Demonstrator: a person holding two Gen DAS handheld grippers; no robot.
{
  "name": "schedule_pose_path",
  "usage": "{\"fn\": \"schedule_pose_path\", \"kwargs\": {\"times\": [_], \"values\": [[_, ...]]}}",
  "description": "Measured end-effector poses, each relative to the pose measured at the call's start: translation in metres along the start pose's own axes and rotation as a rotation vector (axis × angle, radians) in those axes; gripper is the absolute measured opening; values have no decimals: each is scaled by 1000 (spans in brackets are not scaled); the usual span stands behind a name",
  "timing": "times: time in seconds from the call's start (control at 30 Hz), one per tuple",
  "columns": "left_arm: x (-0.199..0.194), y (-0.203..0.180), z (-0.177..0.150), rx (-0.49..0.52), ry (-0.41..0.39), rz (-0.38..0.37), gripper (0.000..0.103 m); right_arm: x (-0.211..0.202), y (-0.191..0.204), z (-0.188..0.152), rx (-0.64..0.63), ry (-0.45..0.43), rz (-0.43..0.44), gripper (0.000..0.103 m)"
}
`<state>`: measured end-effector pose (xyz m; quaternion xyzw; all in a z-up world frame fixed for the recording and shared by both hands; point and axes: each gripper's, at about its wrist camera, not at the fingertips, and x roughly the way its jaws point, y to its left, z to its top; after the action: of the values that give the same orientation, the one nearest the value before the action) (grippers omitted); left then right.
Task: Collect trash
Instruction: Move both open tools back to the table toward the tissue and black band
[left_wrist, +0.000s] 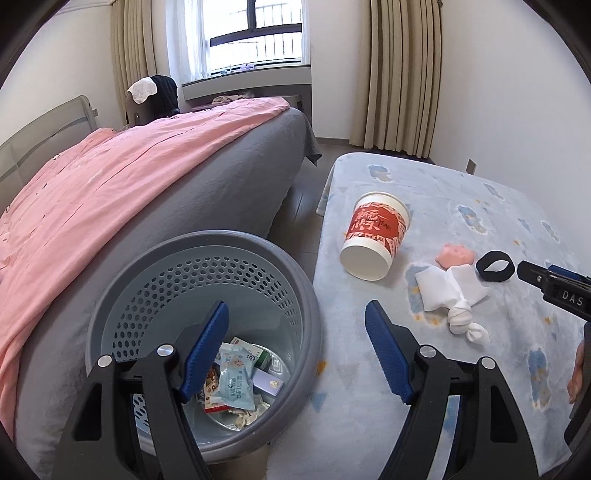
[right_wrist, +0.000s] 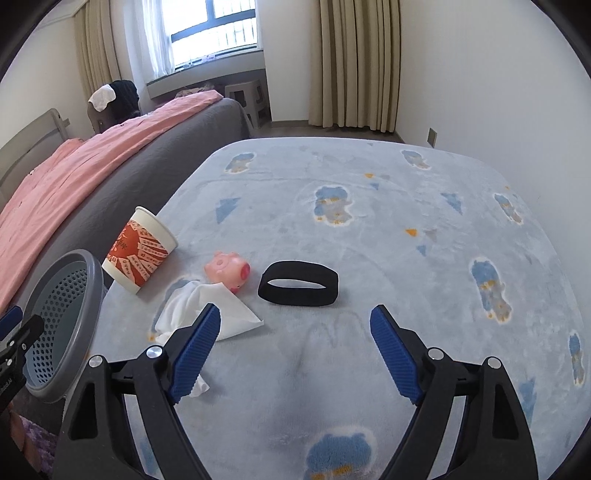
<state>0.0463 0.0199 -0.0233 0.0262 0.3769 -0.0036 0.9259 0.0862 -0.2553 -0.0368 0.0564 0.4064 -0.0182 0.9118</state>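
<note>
Currently both grippers hang empty. Left gripper (left_wrist: 295, 354) is spread wide, straddling the near rim of the round grey perforated plastic bin (left_wrist: 291, 269), which already holds snack wrappers (left_wrist: 236, 384) directly below its left finger. Right gripper (right_wrist: 295, 354) is likewise spread, above the pale blue cartoon-print fleece surface (right_wrist: 369, 229).

Ahead-left of the right gripper, partly under its left finger: crumpled white tissue (right_wrist: 207, 306). Further ahead-left, tipped on its side near the bin: red-and-white paper cup (right_wrist: 138, 251). Just beyond the tissue: small pink pig toy (right_wrist: 229, 271). Straight ahead: black elastic band (right_wrist: 298, 282).

Judgement: tissue and cup are the trash left; toy and band probably not. For the tissue, shift the right gripper left to centre the wad between the fingers, press down into the fleece, close fully; thin paper slips easily. Avoid snagging the fleece pile.
</note>
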Motion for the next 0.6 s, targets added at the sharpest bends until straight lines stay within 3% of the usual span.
{"fn": "schedule_pose_path", "kwargs": {"times": [0.23, 0.6], "values": [[6, -12, 0, 24, 10, -9, 73, 33, 0, 12, 26, 20, 15, 82], [13, -18, -1, 48, 35, -22, 73, 73, -2, 15, 35, 87, -28, 82]]}}
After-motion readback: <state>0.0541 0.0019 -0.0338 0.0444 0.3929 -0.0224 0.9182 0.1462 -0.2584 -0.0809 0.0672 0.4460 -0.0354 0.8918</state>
